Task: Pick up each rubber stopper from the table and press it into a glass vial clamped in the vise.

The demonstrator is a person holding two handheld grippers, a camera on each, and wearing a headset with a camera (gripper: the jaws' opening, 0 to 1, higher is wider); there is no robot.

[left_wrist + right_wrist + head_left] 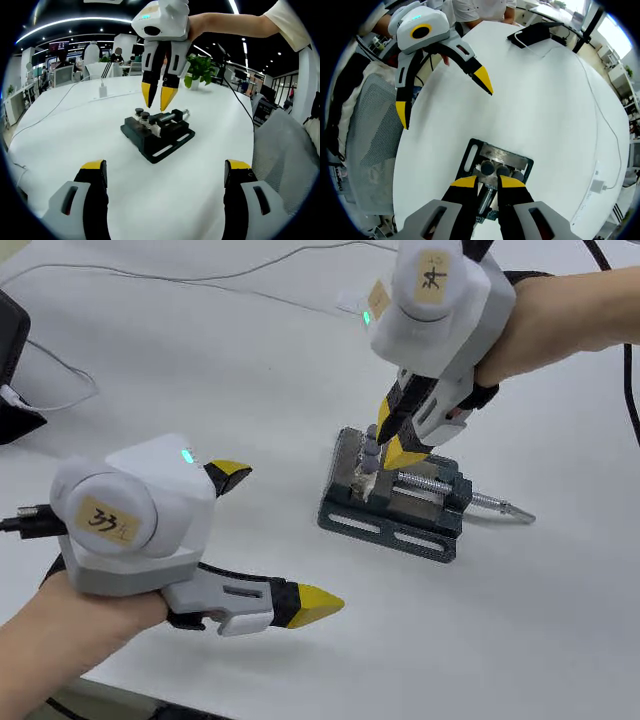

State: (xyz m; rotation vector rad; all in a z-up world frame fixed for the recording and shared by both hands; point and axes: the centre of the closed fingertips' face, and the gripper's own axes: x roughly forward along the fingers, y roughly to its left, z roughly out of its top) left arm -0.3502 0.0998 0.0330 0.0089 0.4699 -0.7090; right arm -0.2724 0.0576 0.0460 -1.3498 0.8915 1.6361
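Observation:
A dark bench vise (395, 525) (160, 140) (470, 157) stands on the white table and clamps small glass vials (369, 462) (495, 170) with grey stoppers (142, 114) in their mouths. My right gripper (394, 436) (158, 96) (488, 181) points down just above the vials. Its jaws stand a little apart with nothing between them. My left gripper (273, 540) (165, 167) (443, 100) hovers to the left of the vise, wide open and empty, aimed at the vise.
A thin cable with a white adapter (352, 302) (103, 90) runs across the far side of the table. A black device (10, 370) (535, 34) lies at the left edge. The table's front edge is close below my left gripper. A mesh chair (370, 140) stands beside the table.

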